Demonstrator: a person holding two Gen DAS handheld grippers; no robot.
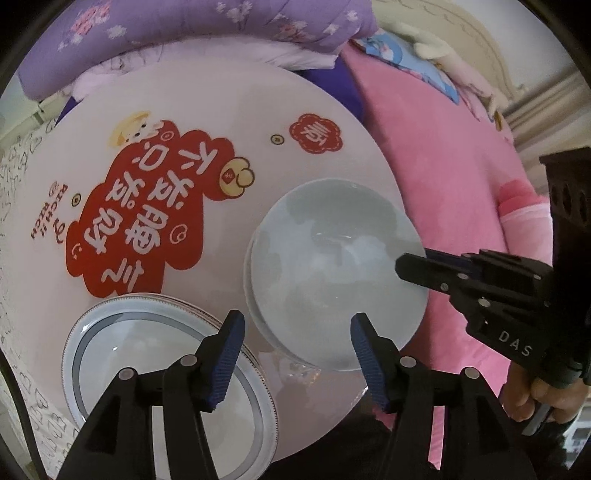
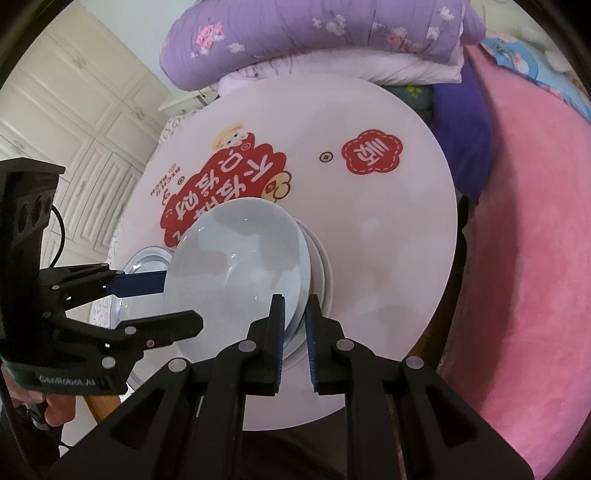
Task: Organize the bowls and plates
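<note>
Right gripper (image 2: pixel 295 314): we see its two blue-padded fingers clamped on the near rim of a pale blue bowl (image 2: pixel 240 258). From the left wrist view the same gripper (image 1: pixel 406 264) reaches in from the right, its tip over the bowl's (image 1: pixel 332 273) right rim. Its black body carries the letters "DAS" in white. A hand (image 1: pixel 550 395) grips its handle.

Left gripper (image 1: pixel 297 339): jaws apart, nothing between the pads. One finger hangs over the edge of a white plate with a grey-blue ring (image 1: pixel 159 373), the other over the near rim of the blue bowl. In the right wrist view this gripper (image 2: pixel 181 302) stands open at the bowl's left side, and its body reads "GenRobot.AI".

The blue bowl sits tilted on a stack of white dishes (image 2: pixel 321 273), whose rims show beneath it. The ringed plate lies just beside that stack, on the left.

All rest on a round white table (image 1: pixel 221 92) printed with a red cloud-shaped emblem bearing white Chinese characters, seen upside down. Small red lettering beside it reads "RICH RICH". A smaller red badge (image 1: pixel 314 133) holds one character.

Beyond the table: a purple floral quilt (image 1: pixel 166 29), a pink blanket (image 1: pixel 443 166) and white cabinet doors (image 2: pixel 74 122).
</note>
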